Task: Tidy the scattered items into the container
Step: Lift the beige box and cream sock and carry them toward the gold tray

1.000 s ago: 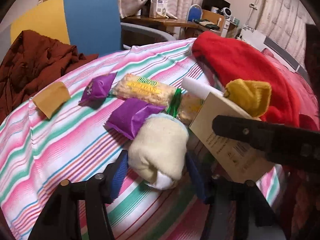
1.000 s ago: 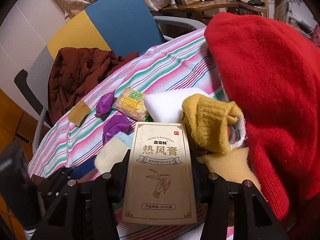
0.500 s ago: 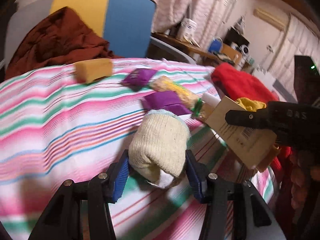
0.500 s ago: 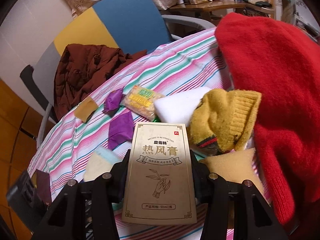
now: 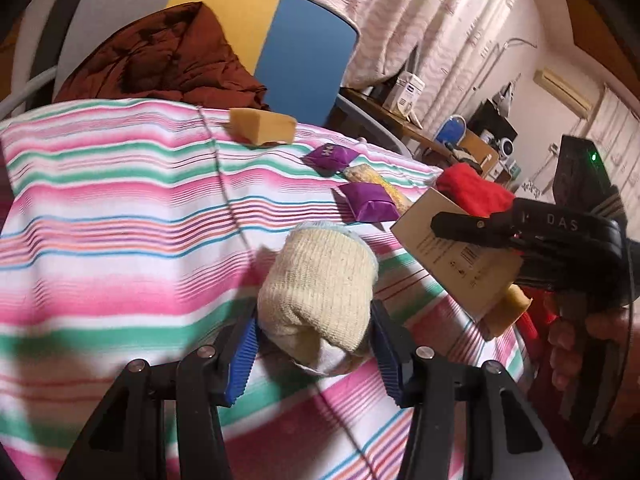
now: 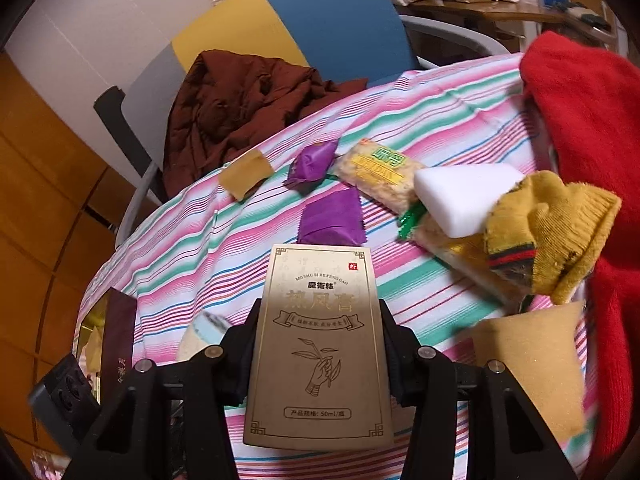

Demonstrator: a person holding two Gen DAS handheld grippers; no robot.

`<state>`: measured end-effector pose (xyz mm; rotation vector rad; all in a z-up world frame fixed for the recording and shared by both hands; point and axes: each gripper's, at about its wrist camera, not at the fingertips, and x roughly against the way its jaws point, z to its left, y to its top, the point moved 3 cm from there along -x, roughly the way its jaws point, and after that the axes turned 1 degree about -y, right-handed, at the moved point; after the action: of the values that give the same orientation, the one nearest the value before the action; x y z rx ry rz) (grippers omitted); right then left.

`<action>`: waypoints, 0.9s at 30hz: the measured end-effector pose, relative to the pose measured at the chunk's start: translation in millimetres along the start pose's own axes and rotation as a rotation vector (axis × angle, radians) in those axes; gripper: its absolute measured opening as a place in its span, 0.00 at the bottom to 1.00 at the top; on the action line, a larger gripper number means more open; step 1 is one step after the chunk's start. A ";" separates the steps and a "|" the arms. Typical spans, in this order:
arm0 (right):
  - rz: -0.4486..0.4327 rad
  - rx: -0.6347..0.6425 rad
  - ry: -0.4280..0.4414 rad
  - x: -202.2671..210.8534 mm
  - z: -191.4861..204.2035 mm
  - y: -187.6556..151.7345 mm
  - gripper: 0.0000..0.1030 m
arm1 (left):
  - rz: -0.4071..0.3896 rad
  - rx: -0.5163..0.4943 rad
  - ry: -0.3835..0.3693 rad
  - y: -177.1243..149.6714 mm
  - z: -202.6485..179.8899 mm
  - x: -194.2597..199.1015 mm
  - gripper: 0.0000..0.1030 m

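My left gripper (image 5: pixel 314 354) is shut on a rolled cream sock (image 5: pixel 320 292), held above the striped tablecloth (image 5: pixel 120 216). My right gripper (image 6: pixel 318 354) is shut on a tan cardboard box (image 6: pixel 318 352) with Chinese print; the box also shows in the left wrist view (image 5: pixel 452 256) to the right of the sock. On the cloth lie two purple sachets (image 6: pixel 332 220) (image 6: pixel 312 160), a yellow snack pack (image 6: pixel 380 172), a white sponge (image 6: pixel 464 196), a mustard sock (image 6: pixel 548 228) and two tan sponges (image 6: pixel 246 174) (image 6: pixel 536 360). No container is in view.
A red knit garment (image 6: pixel 592 120) lies along the right side. A chair (image 6: pixel 328 12) with a brown jacket (image 6: pixel 240 100) stands behind the table. A dark booklet (image 6: pixel 116 340) sits at the table's left edge. A cluttered desk (image 5: pixel 400 120) stands farther back.
My left gripper has lifted the cream sock and swung left and back from the pile. My right gripper has pulled back a little with the box; the items look farther off.
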<state>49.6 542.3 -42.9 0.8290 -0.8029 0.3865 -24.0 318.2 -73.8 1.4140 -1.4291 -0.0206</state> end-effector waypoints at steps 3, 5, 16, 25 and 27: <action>-0.002 0.017 -0.004 -0.6 3.4 -0.7 0.50 | -0.002 0.057 0.019 -4.3 10.2 12.3 0.51; -0.001 0.023 -0.002 -1.9 3.9 -0.2 0.50 | -0.005 0.084 0.034 -8.2 16.6 22.2 0.51; -0.011 0.099 -0.009 -1.3 16.2 -0.8 0.50 | -0.072 0.116 -0.017 -7.1 26.0 82.7 0.51; 0.034 0.179 -0.009 -9.3 39.6 -11.4 0.50 | -0.140 0.098 0.046 -7.9 40.9 131.8 0.51; 0.032 0.196 0.007 -6.4 52.6 -15.9 0.50 | -0.169 0.106 0.067 -4.8 51.0 147.6 0.51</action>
<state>29.7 491.4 -34.0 0.9976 -0.7805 0.5018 -12.7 178.3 -5.2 1.6055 -1.2684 -0.0055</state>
